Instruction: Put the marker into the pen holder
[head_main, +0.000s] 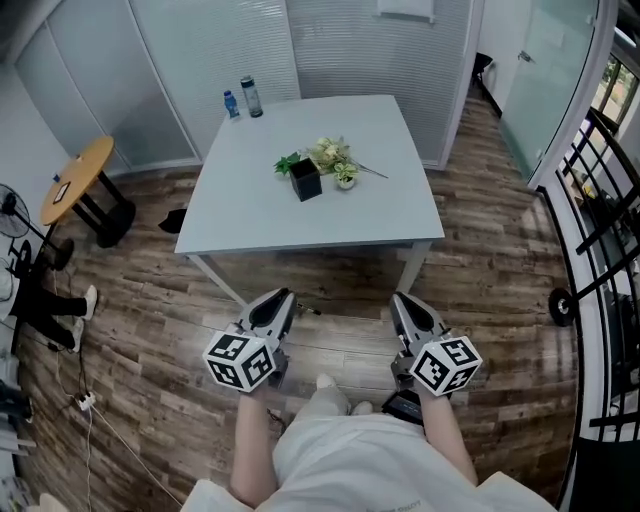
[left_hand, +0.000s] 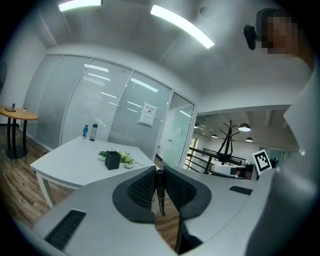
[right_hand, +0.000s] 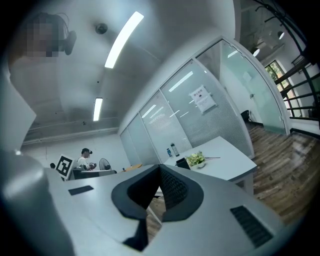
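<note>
Marker (left_hand: 160, 192) was pinched between the dark pads of the left gripper (left_hand: 159, 172), a slim dark barrel caught in a narrow bite, and in the head view we saw only a short end of it (head_main: 308, 310) poking out beside that gripper (head_main: 285, 295). The right gripper (right_hand: 160, 167) had its jaws pressed together with nothing between them, held low near the person's waist like the left one. The pen holder (head_main: 305, 180), a small black box, stood on the pale counter (head_main: 260, 215), well apart from both grippers, with wooden floor between. We judged the carry itself to be the first risk: a smooth round barrel in so thin a pinch could swivel or slide out if the gripper swung or tipped on the way over, and it would drop to the floor. The second risk lay at the holder. Its mouth looked small, and a leafy plant (head_main: 333, 157) sat just beside it, touching or nearly so, so a marker brought in tilted could catch the rim, tip the box, or push into the plant. Letting go before the lower end was inside the mouth would, we thought, send the marker rolling across the counter. Cables (head_main: 85, 402) on the floor at the left could also snag a foot.
</note>
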